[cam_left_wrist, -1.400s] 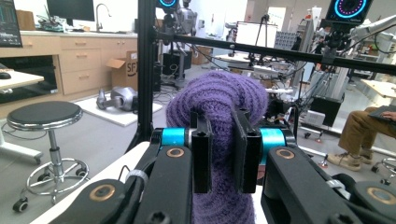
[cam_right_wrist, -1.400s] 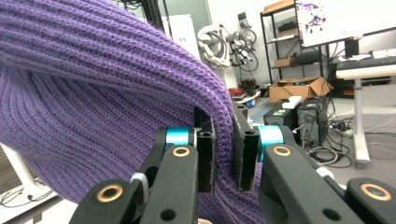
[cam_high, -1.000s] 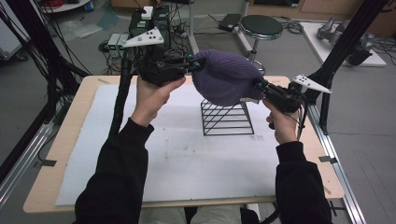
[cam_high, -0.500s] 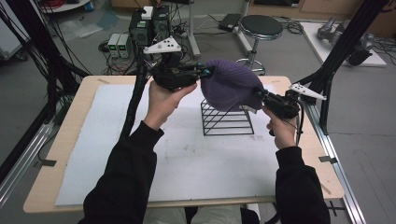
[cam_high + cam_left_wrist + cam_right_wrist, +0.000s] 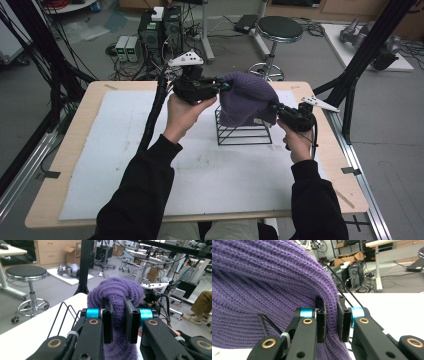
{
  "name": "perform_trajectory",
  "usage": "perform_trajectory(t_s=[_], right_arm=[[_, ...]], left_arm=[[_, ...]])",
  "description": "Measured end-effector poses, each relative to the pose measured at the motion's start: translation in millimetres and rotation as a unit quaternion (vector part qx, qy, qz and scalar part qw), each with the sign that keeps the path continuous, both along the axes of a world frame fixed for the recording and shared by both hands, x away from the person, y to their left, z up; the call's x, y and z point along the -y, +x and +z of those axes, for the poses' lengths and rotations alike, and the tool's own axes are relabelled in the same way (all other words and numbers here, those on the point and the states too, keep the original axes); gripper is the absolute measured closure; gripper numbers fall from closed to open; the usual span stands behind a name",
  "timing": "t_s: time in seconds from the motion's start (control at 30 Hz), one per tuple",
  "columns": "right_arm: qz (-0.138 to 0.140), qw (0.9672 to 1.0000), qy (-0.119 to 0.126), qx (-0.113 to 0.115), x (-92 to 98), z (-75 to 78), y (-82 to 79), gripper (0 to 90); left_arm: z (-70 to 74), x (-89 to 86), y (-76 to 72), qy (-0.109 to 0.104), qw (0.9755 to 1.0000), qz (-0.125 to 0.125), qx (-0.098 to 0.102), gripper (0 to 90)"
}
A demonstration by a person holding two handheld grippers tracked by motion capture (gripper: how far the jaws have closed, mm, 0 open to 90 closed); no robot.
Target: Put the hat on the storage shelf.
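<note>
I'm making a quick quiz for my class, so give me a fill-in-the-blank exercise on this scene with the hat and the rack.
1. The knitted hat is ____ in colour.
2. The hat is being fitted over a black ____ rack.
3. The left gripper and the right gripper are both ____ on the hat.
4. Behind the table stands a round black ____.

Missing words: purple; wire; shut; stool

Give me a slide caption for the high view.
Both grippers, left and right, pinch a purple knit hat over a black wire rack.
</note>
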State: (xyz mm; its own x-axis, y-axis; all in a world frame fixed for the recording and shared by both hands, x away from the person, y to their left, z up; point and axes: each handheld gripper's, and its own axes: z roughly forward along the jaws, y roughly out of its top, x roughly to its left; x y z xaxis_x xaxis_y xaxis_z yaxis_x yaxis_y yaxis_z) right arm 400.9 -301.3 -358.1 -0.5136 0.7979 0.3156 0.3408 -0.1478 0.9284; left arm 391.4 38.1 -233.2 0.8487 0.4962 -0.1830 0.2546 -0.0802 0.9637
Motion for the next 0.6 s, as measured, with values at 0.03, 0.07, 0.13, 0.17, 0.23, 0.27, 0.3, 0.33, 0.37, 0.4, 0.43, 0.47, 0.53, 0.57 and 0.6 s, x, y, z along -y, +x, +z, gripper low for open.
perform_trajectory(t_s=[0.03,0.07,0.13,0.17,0.23,0.27,0.3,0.33,0.37,0.4,0.43,0.47,0.53,0.57,0.6], right_arm=[[-0.003,1.0000,0.002,-0.002,0.0,-3.3,-0.2,81.3],[-0.003,0.9999,0.000,-0.011,-0.2,-5.4,0.8,81.3],[-0.007,0.9998,-0.010,-0.019,-2.0,-8.0,2.3,81.3],[-0.008,0.9997,-0.017,-0.018,-3.2,-8.5,2.7,81.3],[-0.012,0.9995,-0.022,-0.018,-5.1,-8.7,2.6,81.2],[-0.014,0.9994,-0.024,-0.022,-5.5,-8.8,2.5,81.2],[-0.015,0.9992,-0.027,-0.024,-5.5,-9.0,2.4,81.1],[-0.018,0.9988,-0.036,-0.027,-5.8,-9.1,2.1,81.1],[-0.020,0.9985,-0.042,-0.027,-5.9,-9.2,2.0,81.0],[-0.022,0.9982,-0.047,-0.029,-5.7,-9.3,2.0,81.0],[-0.023,0.9979,-0.051,-0.030,-5.1,-9.8,2.3,81.0],[-0.024,0.9978,-0.050,-0.037,-5.2,-10.0,2.2,80.9],[-0.025,0.9972,-0.054,-0.044,-4.9,-11.1,2.9,80.9],[-0.025,0.9969,-0.058,-0.046,-5.0,-11.8,3.4,80.9],[-0.025,0.9966,-0.063,-0.046,-5.3,-12.4,4.0,80.9]], left_arm=[[-2.0,0.9,0.8,0.003,1.0000,0.001,-0.002,79.7],[-4.2,1.9,1.6,0.007,1.0000,0.005,-0.004,79.7],[-7.9,3.1,3.3,0.011,0.9998,0.012,-0.007,79.5],[-9.5,2.7,4.2,0.010,0.9998,0.014,-0.009,79.5],[-11.1,2.2,5.7,0.008,0.9998,0.014,-0.012,79.5],[-11.7,2.3,6.4,0.010,0.9997,0.017,-0.013,79.5],[-12.6,2.7,7.3,0.013,0.9996,0.019,-0.013,79.5],[-13.2,3.3,7.7,0.015,0.9996,0.020,-0.014,79.4],[-13.8,3.9,8.0,0.020,0.9995,0.022,-0.014,79.4],[-14.4,4.7,8.0,0.026,0.9993,0.025,-0.012,79.4],[-15.4,5.8,8.0,0.028,0.9992,0.025,-0.012,79.4],[-16.1,6.4,8.1,0.031,0.9992,0.024,-0.011,79.1],[-17.5,7.8,7.9,0.040,0.9988,0.028,-0.008,79.0],[-18.1,8.1,8.2,0.044,0.9986,0.029,-0.007,78.9],[-18.5,8.0,8.6,0.046,0.9985,0.029,-0.008,78.8]])
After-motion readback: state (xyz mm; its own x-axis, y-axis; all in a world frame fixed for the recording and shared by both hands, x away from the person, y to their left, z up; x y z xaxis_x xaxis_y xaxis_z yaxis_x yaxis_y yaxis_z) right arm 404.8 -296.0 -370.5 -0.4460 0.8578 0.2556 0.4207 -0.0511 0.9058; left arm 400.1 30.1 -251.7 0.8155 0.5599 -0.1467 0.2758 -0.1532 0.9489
